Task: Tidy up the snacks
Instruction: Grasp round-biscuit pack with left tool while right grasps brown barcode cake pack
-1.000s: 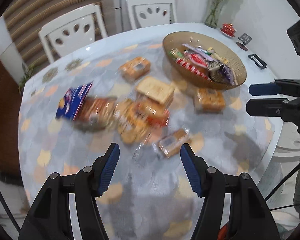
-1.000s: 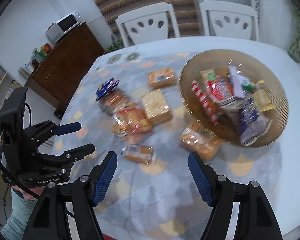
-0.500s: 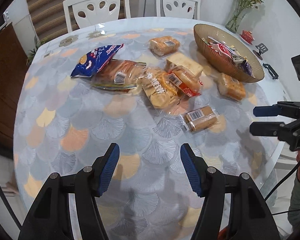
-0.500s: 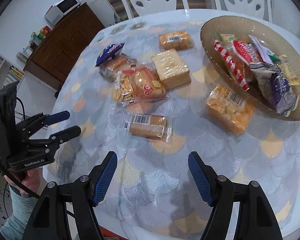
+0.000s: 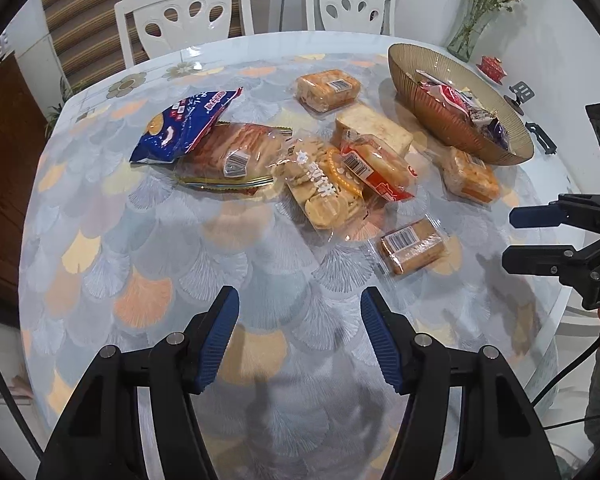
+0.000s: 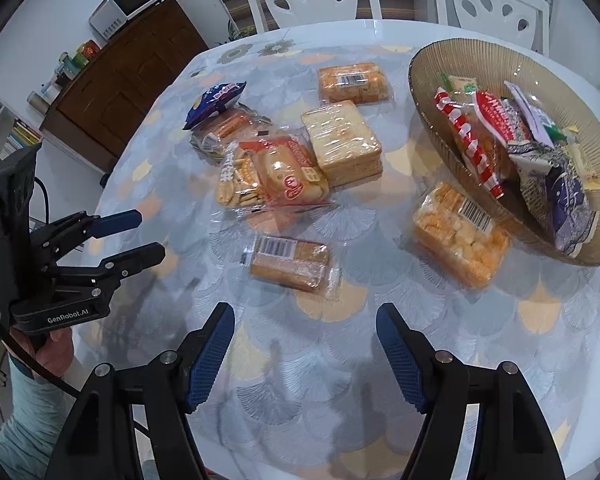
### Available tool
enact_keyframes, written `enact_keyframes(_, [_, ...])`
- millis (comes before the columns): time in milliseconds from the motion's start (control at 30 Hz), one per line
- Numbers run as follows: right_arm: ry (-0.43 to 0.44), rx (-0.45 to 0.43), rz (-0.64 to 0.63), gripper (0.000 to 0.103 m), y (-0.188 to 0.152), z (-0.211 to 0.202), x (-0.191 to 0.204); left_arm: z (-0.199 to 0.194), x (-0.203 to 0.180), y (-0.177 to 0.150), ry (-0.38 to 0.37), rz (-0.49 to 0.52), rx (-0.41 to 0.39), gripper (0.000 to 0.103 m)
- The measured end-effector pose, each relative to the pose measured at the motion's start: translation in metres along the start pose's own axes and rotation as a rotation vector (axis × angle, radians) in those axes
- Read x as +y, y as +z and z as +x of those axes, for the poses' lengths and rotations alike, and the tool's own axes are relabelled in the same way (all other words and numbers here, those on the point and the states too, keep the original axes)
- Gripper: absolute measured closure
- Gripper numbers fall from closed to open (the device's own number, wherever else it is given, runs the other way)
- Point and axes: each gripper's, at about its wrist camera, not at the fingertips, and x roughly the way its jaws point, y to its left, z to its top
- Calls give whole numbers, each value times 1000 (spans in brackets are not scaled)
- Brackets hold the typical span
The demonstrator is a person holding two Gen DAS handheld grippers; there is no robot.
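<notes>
Several wrapped snack packs lie loose on the round table (image 5: 140, 264): a blue bag (image 5: 184, 126), a clear cracker pack (image 5: 320, 188), a red-labelled bun pack (image 5: 376, 168), a pale square pack (image 6: 342, 144), orange packs (image 6: 354, 82) (image 6: 458, 236) and a small barcoded cake pack (image 5: 414, 246) (image 6: 290, 262). A ribbed brown bowl (image 6: 452, 64) (image 5: 428, 108) at the right holds more snacks. My left gripper (image 5: 300, 316) (image 6: 136, 236) is open over bare tablecloth near the front edge. My right gripper (image 6: 306, 328) (image 5: 512, 236) is open too, short of the small cake pack.
Two white chairs (image 5: 184, 12) (image 5: 348, 4) stand behind the table. A glass vase (image 5: 472, 28), a red cup (image 5: 490, 66) and small black items sit at the far right. A wooden sideboard (image 6: 128, 76) with a microwave (image 6: 128, 0) stands left.
Both grippers have come down closer to the table and settled; the snacks look larger and sharper. Neither gripper's opening changed and no snack moved.
</notes>
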Motion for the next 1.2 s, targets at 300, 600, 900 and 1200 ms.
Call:
enact_keyframes(300, [-2,23,-95,32,15,24,7,27,18,28,-104,-53,15,43])
enact_keyframes(600, [14,-53,-389,32,20,41,35,65,33,54,-230,-221,18,44])
enact_keyframes(900, [25,-3,-533,32,21,75,41,82,17,65,-265,-199,23,59])
enact_keyframes(1200, [22,21,-485,53,20,91,36,70,-1,58,-206,-112,-22,72])
